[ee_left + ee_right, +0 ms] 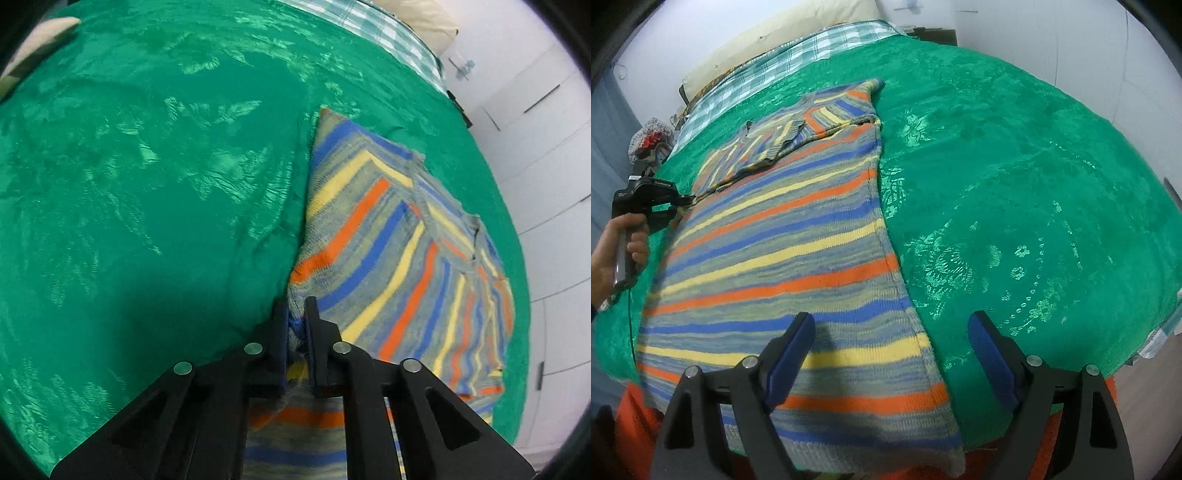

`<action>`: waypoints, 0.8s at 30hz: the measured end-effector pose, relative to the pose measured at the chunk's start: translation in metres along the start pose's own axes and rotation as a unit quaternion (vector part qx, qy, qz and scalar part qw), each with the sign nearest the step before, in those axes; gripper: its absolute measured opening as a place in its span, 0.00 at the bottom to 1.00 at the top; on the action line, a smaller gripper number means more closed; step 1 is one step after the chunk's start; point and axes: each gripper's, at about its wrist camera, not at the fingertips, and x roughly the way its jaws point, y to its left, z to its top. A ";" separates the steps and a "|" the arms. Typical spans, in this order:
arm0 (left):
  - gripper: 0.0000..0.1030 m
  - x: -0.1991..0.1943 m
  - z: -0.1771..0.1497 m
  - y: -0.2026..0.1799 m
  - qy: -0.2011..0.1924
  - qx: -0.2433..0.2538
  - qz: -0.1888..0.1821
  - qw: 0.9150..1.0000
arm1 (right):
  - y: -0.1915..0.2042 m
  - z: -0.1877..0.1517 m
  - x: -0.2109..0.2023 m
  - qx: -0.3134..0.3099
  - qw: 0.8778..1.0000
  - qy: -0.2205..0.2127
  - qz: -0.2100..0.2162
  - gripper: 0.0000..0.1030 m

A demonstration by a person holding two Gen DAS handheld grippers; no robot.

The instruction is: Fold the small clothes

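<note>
My left claw [296, 314] is pinched shut on the near side edge of the striped knit sweater [399, 236], cloth bunched between its pads, while my right claw [890, 332] hangs wide open over the hem corner, gripping nothing. The sweater lies flat on the bed's green blanket [1015, 184], one sleeve [812, 118] already folded across the chest. I judge I'm at the start of a side fold; next I need the right claw closed on the hem, then both lifted together across the body.

Sweater hem [846, 435] behind right tongs [892, 332]
</note>
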 end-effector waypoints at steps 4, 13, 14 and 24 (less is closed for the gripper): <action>0.19 -0.003 0.002 0.018 0.001 -0.032 -0.023 0.999 | 0.002 0.001 0.004 -0.010 1.000 0.006 -0.006 0.85; 0.75 -0.107 -0.111 -0.019 -0.024 0.213 -0.013 0.977 | -0.001 0.029 -0.025 -0.077 0.997 -0.002 -0.009 0.84; 0.80 -0.111 -0.132 -0.025 -0.016 0.242 -0.021 0.970 | 0.004 0.032 -0.028 -0.100 0.995 0.000 -0.002 0.84; 0.84 -0.106 -0.242 0.010 0.051 0.342 0.127 0.930 | 0.025 -0.010 0.013 -0.263 0.959 0.105 -0.025 0.86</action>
